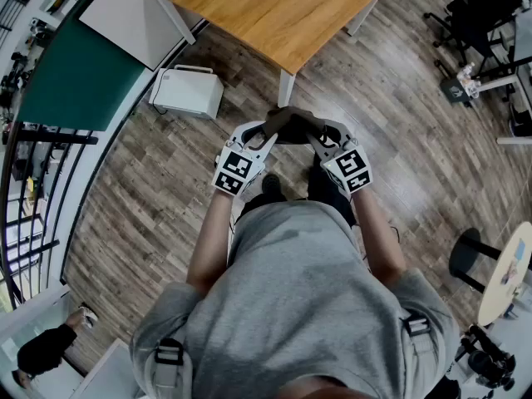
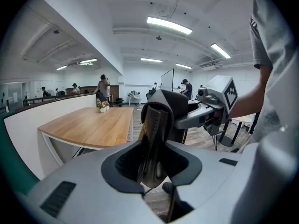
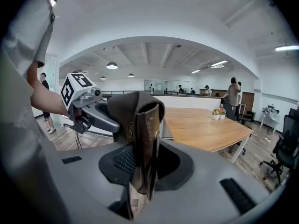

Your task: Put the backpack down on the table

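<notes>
Right at the jaws, the left gripper (image 2: 152, 158) stands about half closed, its pads pressed on a folded band of dark leather: the leather handle (image 2: 156, 120) of the backpack. Just beside it, the right gripper (image 3: 142, 164) is closed a little further on the same handle from the other side. Gripping the one loop from both ends probably shares the load and keeps the bag from swinging or twisting as it is carried.

From the head view, both grippers angle gently downward, with the handle (image 1: 291, 125) arched between them at the person's front. The bag is therefore in the air, not on any surface. Its body should hang below the jaws, but the dark shapes there cannot be told from the person's legs.

Farther ahead of both grippers, well apart from them, stands the wooden table (image 1: 274, 15), with a small flower pot (image 2: 102, 107) at its far end. A white box (image 1: 187, 92) sits on the floor by the table's near left side. By my judgement the carry is under way and the set-down not yet begun.
</notes>
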### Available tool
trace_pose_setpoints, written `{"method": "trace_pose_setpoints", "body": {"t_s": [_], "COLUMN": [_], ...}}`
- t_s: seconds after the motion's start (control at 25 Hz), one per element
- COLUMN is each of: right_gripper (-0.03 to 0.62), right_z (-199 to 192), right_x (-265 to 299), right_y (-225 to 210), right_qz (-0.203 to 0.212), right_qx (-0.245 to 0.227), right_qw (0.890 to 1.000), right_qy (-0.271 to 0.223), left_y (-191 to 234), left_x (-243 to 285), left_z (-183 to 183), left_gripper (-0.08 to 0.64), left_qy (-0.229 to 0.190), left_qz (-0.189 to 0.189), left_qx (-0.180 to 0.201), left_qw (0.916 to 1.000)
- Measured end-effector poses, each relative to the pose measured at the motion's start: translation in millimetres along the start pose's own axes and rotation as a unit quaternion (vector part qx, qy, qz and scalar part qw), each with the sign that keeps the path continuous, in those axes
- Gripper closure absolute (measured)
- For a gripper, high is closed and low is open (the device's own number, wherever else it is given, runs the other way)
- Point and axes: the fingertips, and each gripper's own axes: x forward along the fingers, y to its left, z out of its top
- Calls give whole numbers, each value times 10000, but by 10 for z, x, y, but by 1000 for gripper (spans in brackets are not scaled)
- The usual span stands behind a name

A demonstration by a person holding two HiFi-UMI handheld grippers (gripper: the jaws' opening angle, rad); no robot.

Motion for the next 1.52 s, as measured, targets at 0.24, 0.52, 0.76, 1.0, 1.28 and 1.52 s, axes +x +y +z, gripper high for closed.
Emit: {"method": "trace_pose_setpoints", "body": {"t_s": [0.24,0.52,0.76,1.0,1.28,1.52], "right_gripper": [517,515,509,509,508,508], "right_z": [12,7,-18,4,85,88], "right_x": [4,-4,19,84,136,189], "right_y": [-39,-23,26,20,-106,-251], "right_qz": [-136,-175,-149,-174,-218,-178], "right_qx": [1,43,213,222,256,271], "right_qw": [9999,9998,9996,9995,9993,9994], "right_qy": [-6,11,-110,-141,-141,-148], "left_y": [15,-7,49,122,214,276], "left_x": [29,13,-7,-1,66,192], "left_z": [46,31,19,7,117,168], "left_gripper": [437,437,437,436,436,436], "left_qy": [-16,-24,-11,6,37,83], "left_qz": [-133,-173,-221,-244,-263,-203], "left_qx": [122,90,194,182,212,224], "left_qw": [9998,9998,9996,9995,9994,9995]}}
